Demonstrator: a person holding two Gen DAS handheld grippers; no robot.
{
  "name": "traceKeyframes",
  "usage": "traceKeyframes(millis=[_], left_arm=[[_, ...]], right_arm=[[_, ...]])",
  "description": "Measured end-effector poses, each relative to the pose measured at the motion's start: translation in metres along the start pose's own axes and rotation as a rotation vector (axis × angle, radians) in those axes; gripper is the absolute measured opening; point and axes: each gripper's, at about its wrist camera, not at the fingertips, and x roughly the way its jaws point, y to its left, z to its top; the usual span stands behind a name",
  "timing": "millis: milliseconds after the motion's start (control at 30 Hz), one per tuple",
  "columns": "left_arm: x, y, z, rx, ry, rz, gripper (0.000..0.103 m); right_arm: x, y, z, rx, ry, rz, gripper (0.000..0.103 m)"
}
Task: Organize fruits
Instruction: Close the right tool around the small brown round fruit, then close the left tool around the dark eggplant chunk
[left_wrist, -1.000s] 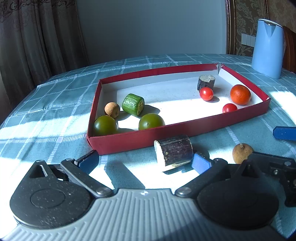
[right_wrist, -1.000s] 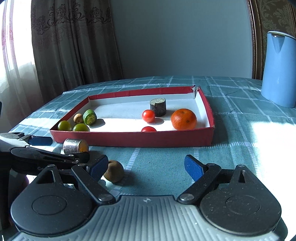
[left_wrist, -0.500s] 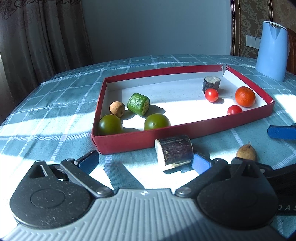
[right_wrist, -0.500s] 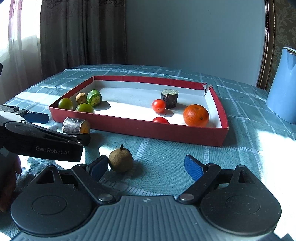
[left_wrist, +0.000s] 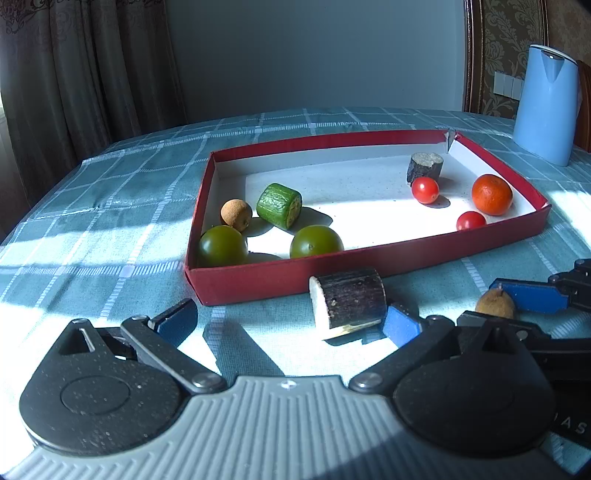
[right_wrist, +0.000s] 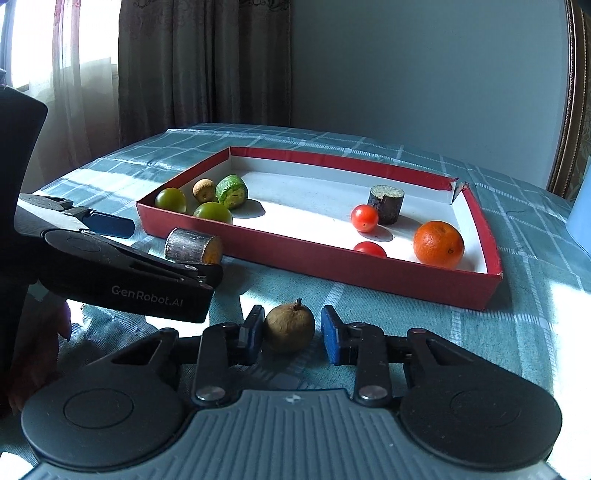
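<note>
A red tray (left_wrist: 369, 264) (right_wrist: 369, 273) holds two green tomatoes, a brown longan, a cucumber piece, a dark stub, two cherry tomatoes and an orange (right_wrist: 438, 244). A dark sugarcane piece (left_wrist: 349, 302) (right_wrist: 192, 246) lies on the cloth before the tray, beside the right pad of my open left gripper (left_wrist: 288, 325). A brown longan (right_wrist: 290, 326) (left_wrist: 495, 303) sits on the cloth between the pads of my right gripper (right_wrist: 291, 334). The jaws stand narrowed around it; the left pad touches or nearly touches, the right pad shows a small gap.
A blue kettle (left_wrist: 546, 107) stands at the back right on the checked teal tablecloth. Curtains hang behind the table on the left. The left gripper body (right_wrist: 122, 280) lies just left of the right gripper.
My right gripper has moved left and forward so the longan now sits between its pads, and its jaws have narrowed. The left gripper has barely moved.
</note>
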Motion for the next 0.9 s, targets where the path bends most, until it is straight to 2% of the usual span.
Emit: traceKeyframes(millis=[67, 100, 267, 433, 533, 667, 900], left_arm=[[0.000, 0.000, 0.000, 0.000, 0.001, -0.001, 0.103], [0.000, 0.000, 0.000, -0.001, 0.001, -0.001, 0.103], [0.000, 0.000, 0.000, 0.004, -0.003, 0.002, 0.103], [-0.003, -0.003, -0.002, 0.022, -0.017, -0.012, 0.095], [-0.006, -0.006, -0.003, 0.041, -0.030, -0.036, 0.083], [-0.009, -0.009, -0.004, 0.061, -0.041, -0.054, 0.074], [-0.014, -0.015, -0.006, 0.101, -0.057, -0.107, 0.044]], right_arm=[[0.000, 0.000, 0.000, 0.000, 0.000, -0.001, 0.032], [0.000, -0.001, 0.000, 0.002, -0.002, -0.004, 0.028], [-0.001, -0.006, -0.001, 0.032, -0.002, 0.004, 0.027], [-0.002, -0.008, -0.001, 0.053, -0.005, -0.012, 0.027], [-0.002, -0.011, -0.001, 0.069, -0.006, -0.022, 0.027], [-0.002, -0.013, -0.001, 0.079, -0.006, -0.025, 0.027], [-0.002, -0.014, 0.000, 0.085, -0.007, -0.028, 0.027]])
